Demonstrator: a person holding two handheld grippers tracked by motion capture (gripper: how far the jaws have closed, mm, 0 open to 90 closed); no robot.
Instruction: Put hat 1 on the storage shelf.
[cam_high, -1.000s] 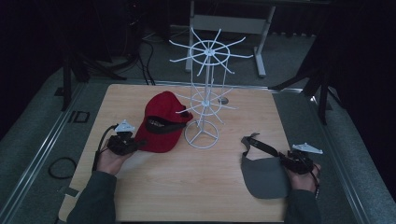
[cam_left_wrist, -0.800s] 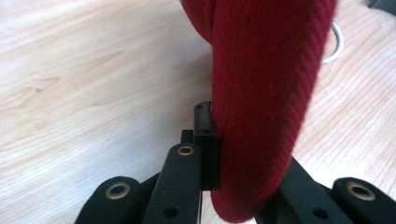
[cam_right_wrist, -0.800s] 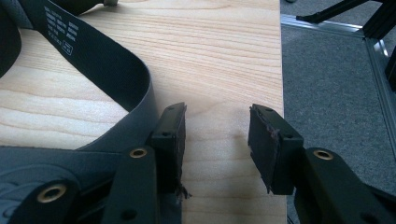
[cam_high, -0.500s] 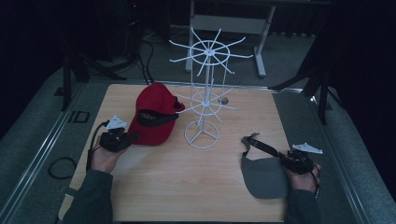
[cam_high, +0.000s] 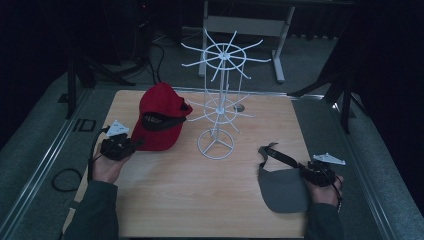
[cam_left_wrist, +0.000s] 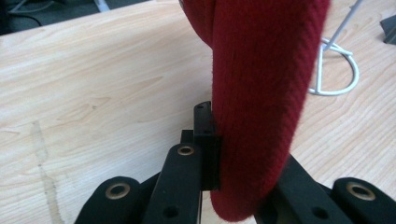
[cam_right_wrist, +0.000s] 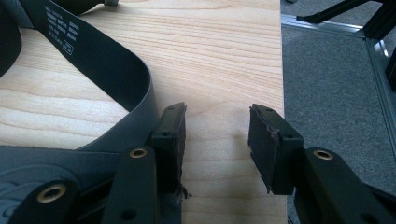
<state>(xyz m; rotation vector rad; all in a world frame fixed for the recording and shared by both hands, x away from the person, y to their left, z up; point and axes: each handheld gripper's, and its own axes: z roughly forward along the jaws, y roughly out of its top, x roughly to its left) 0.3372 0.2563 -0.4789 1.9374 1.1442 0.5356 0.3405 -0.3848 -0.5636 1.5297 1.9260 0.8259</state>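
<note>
dim, dark-edged high view; both gripper views brighter, evenly lit, with softly blurred near jaws.

cap (cam_high: 161, 117) stood near counter (cam_high: 165, 200) left edge, toward far side | wire rack (cam_high: 218, 112) just right of cap, mid-counter | visor (cam_high: 282, 186) lay by right edge, near front corner, well apart from rack

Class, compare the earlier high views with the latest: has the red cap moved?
Yes. The red cap, clamped in the left gripper, has tipped up and shifted left, away from the white wire rack.
</note>
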